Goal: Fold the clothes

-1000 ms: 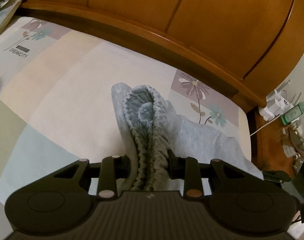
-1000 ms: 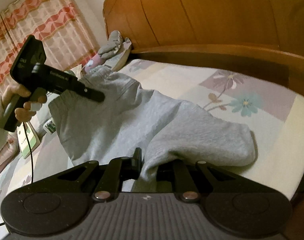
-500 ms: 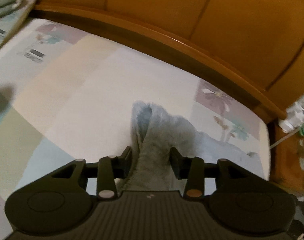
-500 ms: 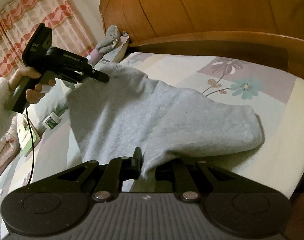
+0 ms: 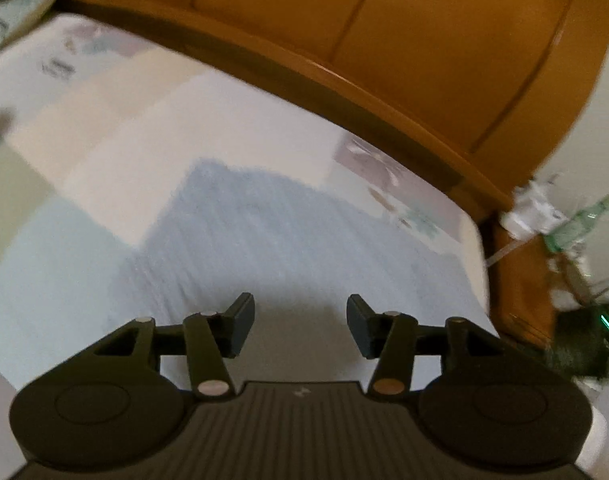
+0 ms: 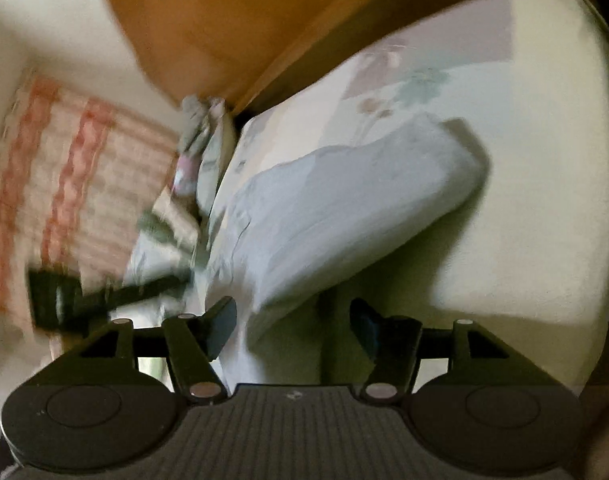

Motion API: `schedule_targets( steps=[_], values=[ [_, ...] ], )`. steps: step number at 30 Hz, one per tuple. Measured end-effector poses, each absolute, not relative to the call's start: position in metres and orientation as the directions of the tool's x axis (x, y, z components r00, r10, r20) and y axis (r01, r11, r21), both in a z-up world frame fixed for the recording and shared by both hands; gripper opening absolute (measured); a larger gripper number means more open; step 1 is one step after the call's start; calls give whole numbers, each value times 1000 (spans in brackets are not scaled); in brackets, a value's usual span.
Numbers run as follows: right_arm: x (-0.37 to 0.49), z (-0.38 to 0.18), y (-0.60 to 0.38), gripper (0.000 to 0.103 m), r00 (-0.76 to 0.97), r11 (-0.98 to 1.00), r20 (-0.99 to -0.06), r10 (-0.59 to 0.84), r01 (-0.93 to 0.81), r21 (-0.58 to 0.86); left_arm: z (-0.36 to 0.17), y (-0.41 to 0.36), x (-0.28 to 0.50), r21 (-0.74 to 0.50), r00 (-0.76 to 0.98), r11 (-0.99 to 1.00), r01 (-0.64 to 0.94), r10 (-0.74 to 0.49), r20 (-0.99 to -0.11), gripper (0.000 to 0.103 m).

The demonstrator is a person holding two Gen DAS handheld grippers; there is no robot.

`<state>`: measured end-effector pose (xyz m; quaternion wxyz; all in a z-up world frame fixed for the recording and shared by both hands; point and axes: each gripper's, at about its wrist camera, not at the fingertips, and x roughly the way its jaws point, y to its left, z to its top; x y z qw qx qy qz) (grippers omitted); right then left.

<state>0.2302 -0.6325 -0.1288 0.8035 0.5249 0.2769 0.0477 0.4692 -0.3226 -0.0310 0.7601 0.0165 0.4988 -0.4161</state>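
On the bed point(image 5: 104, 152), below the wooden headboard point(image 5: 384, 40), lies the grey sweatpants point(image 5: 264, 232) garment, spread flat on the patchwork floral bedsheet point(image 5: 388, 184). Both views motion-blurred. Headboard is the landmark: bed runs out from its base; sweatpants sit mid-bed, apart from the headboard, a strip of sheet between them. In the right wrist view the sweatpants point(image 6: 344, 208) read as a folded slab, far end rounded and pointing toward the headboard point(image 6: 224, 20), near end reaching down next to the right gripper point(image 6: 292, 326). Pink-striped curtain point(image 6: 64, 184) off to the side of the headboard, crumpled cloth pile point(image 6: 196, 120) at the headboard's corner. Nightstand point(image 5: 520, 280) just past the headboard's other end, green bottle point(image 5: 580, 220) and blurred clutter on it.

Left gripper point(image 5: 299, 326) hovers over the near edge of the sweatpants, jaws wide, nothing between them. Right gripper jaws wide too, cloth edge just beside the left finger, not pinched. Left gripper point(image 6: 104, 296) also visible in the right wrist view as a dark blur, beside the sweatpants on the side away from the headboard.
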Motion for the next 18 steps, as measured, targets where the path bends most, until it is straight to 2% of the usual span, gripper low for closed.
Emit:
schedule_targets(
  steps=[4,6,7,8,11,15,18],
  values=[
    [234,-138,-653,69,872,353,-393,291,284,891,-46,-301,435,-458,132,623,635,-671,-729,56],
    [238,-137,-659,63,879,357,-408,246,309,881,-51,-294,422,-469,122,620,629,-674,-729,57],
    [240,-134,-661,48,879,377,-421,225,320,869,-54,-293,419,-463,119,623,630,-667,-735,57],
    [243,-125,-659,27,873,446,-450,185,334,831,-57,-291,416,-457,116,626,632,-659,-743,57],
    [250,-96,-652,12,863,634,-501,58,356,687,-60,-288,413,-448,116,630,634,-650,-751,57],
    [259,-77,-647,12,845,797,-533,-45,351,490,-59,-287,413,-462,118,631,623,-660,-742,59],
    [259,-94,-655,26,777,796,-627,-54,413,443,-60,-283,412,-465,133,644,607,-660,-740,59]
  ],
)
